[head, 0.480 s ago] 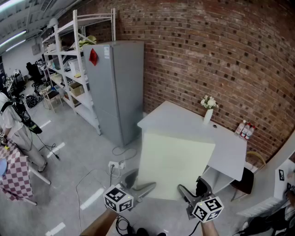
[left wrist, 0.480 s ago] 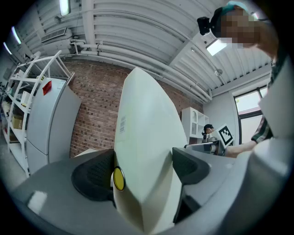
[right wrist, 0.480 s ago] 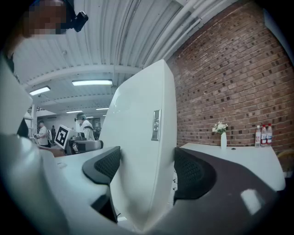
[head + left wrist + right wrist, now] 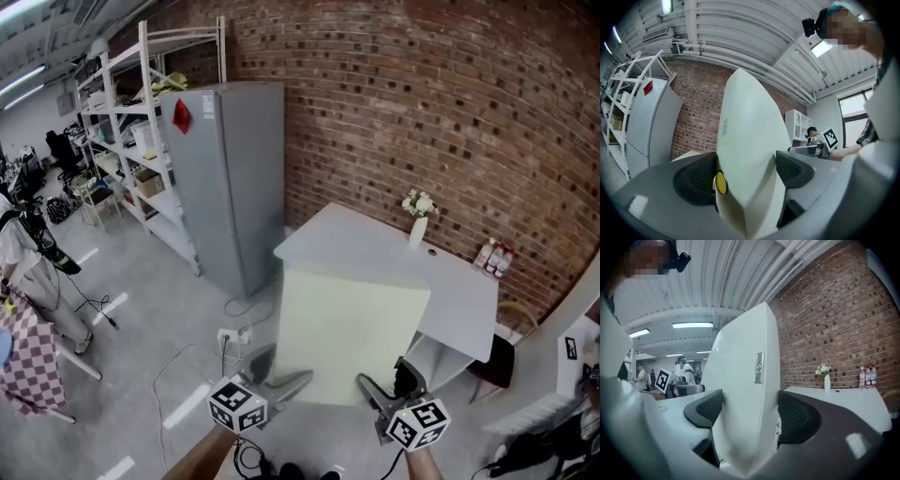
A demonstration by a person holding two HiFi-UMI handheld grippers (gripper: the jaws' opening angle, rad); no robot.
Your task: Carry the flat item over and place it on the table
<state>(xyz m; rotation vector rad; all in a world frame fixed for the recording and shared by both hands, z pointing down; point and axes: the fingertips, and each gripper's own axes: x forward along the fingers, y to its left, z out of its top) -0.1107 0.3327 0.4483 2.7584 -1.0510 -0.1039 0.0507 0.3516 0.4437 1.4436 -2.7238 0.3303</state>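
In the head view, the near part of the surface (image 4: 375,244) is hidden behind the flat item (image 4: 352,333). The print on the item's label (image 4: 759,367) is too small to be read. What the bottles (image 4: 493,260) hold cannot be told.

Your views were evenly bright, lit by ceiling strip lights (image 4: 692,325); fisheye distortion bowed the brick wall (image 4: 450,122), and your gripper views showed black corners.
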